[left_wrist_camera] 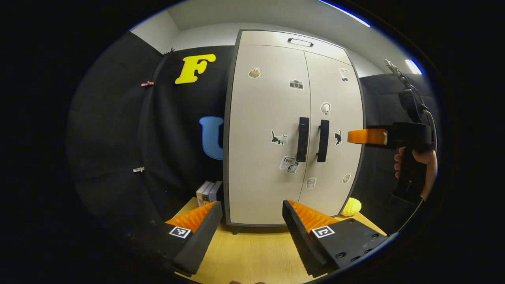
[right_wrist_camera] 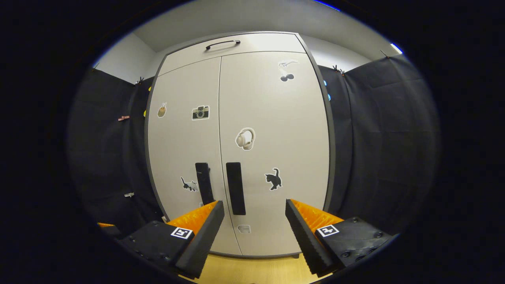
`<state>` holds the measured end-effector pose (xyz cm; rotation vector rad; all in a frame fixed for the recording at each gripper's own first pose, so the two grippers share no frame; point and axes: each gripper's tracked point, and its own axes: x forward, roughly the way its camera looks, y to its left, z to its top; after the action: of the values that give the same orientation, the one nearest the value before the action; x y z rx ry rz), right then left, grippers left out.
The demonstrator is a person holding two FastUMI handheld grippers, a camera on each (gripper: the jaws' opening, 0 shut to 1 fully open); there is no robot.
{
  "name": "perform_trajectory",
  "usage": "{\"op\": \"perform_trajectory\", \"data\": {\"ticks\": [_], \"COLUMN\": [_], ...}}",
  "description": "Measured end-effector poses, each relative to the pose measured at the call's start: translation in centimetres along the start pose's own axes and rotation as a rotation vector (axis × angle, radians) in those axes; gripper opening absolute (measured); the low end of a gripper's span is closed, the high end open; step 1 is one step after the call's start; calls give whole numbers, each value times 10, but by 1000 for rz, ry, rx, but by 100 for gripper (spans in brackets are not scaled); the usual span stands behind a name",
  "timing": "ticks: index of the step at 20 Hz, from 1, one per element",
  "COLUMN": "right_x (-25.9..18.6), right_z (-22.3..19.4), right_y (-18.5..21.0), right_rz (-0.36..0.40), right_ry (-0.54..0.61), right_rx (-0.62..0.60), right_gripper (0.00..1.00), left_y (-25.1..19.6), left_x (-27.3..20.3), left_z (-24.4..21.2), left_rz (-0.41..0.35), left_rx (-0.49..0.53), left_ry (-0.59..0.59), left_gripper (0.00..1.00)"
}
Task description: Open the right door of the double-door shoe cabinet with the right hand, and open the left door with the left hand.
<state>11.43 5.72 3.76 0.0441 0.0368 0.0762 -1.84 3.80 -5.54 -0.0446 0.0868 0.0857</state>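
The pale double-door shoe cabinet (left_wrist_camera: 268,118) stands on a wooden table with both doors shut. In the left gripper view, its left door handle (left_wrist_camera: 303,139) and right door handle (left_wrist_camera: 322,141) are dark upright bars beside the middle seam. My left gripper (left_wrist_camera: 252,221) is open, low and well back from the left door. Farther right, a hand (left_wrist_camera: 424,163) holds my right gripper (left_wrist_camera: 354,136) level with the handles near the cabinet's right edge. In the right gripper view, my right gripper (right_wrist_camera: 254,223) is open in front of the right door (right_wrist_camera: 276,138), with the right handle (right_wrist_camera: 235,188) just above its left finger.
The cabinet (right_wrist_camera: 240,118) has a top panel with a small handle (left_wrist_camera: 300,42). Several books (left_wrist_camera: 209,192) stand at its left foot and a yellow lumpy object (left_wrist_camera: 351,206) lies at its right foot. The wooden tabletop (left_wrist_camera: 252,252) runs in front; black cloth walls close both sides.
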Motion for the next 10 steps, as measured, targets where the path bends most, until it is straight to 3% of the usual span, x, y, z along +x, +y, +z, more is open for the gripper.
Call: {"op": "perform_trajectory", "data": {"ticks": [4, 10], "right_x": [40, 94], "right_z": [6, -15], "right_y": [9, 19], "right_rz": [-5, -42], "right_ry": [-5, 31], "right_rx": [-8, 8], "right_gripper": [98, 98], "left_y": [16, 32], "left_x": [-7, -18], "left_z": [-3, -10], "left_rz": [47, 83], "left_rx": [45, 28], "left_ry": [0, 13], "left_gripper": [95, 95]}}
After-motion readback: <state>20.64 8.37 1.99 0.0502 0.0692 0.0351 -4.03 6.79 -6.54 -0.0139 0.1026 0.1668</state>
